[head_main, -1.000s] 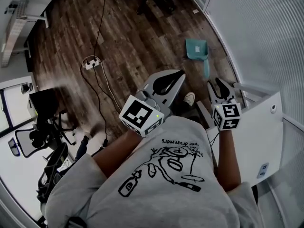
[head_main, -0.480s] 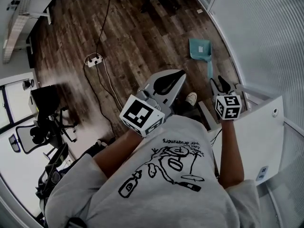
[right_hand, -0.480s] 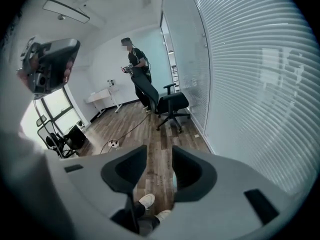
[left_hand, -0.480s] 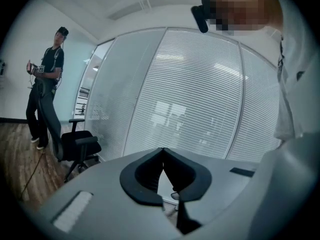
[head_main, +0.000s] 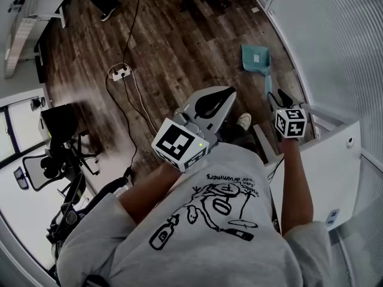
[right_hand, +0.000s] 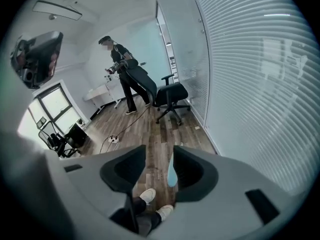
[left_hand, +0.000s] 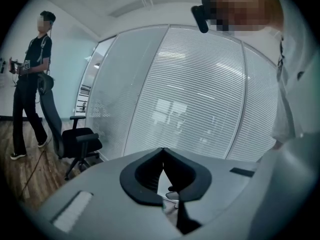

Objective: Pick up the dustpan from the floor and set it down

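Dustpan [head_main: 255, 58] lies flat on the wood floor [head_main: 167, 46], not yet lifted. The glass wall [head_main: 335, 34] runs just beside the dustpan, and its handle [head_main: 267, 84] points back toward the person. Right claw [head_main: 280, 98] hangs above the dustpan's handle end, tilted downward. Its jaws are apart and have just been opening. In the right gripper view the pale blue handle shows through the gap, further off, with no pad touching it. Left claw [head_main: 222, 95] is held well to the side of the dustpan, jaws together on nothing. Judgement: approach stage only, nothing completed. Left to do: reach the handle, close on it, lift, set down.
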`<state>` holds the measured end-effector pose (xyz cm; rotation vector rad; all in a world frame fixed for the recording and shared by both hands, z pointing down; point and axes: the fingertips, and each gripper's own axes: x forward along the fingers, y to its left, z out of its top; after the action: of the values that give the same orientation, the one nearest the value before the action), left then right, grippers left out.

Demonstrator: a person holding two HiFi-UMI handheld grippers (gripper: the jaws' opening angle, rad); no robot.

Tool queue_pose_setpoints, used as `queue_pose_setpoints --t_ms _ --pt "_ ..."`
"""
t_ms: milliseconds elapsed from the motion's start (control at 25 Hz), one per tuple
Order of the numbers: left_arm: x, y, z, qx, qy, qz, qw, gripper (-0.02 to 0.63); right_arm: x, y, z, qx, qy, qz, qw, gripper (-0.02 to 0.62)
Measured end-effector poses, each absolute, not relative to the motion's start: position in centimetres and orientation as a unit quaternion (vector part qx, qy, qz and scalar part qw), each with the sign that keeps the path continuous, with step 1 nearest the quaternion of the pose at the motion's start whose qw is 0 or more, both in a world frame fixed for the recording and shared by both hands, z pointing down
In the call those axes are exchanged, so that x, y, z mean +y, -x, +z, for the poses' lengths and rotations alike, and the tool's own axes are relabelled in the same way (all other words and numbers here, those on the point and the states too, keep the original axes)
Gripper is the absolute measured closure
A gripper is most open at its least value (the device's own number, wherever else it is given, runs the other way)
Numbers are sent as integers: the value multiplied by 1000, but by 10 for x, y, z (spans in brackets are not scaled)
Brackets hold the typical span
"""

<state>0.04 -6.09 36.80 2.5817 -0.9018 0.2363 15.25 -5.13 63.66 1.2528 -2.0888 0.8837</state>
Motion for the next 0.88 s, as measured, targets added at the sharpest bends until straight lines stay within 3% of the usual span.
queue_pose_setpoints --t_ms 880 --pt "-70 6 397 -326 -913 106 223 604 -64 -165 727 -743 -437 418 288 400"
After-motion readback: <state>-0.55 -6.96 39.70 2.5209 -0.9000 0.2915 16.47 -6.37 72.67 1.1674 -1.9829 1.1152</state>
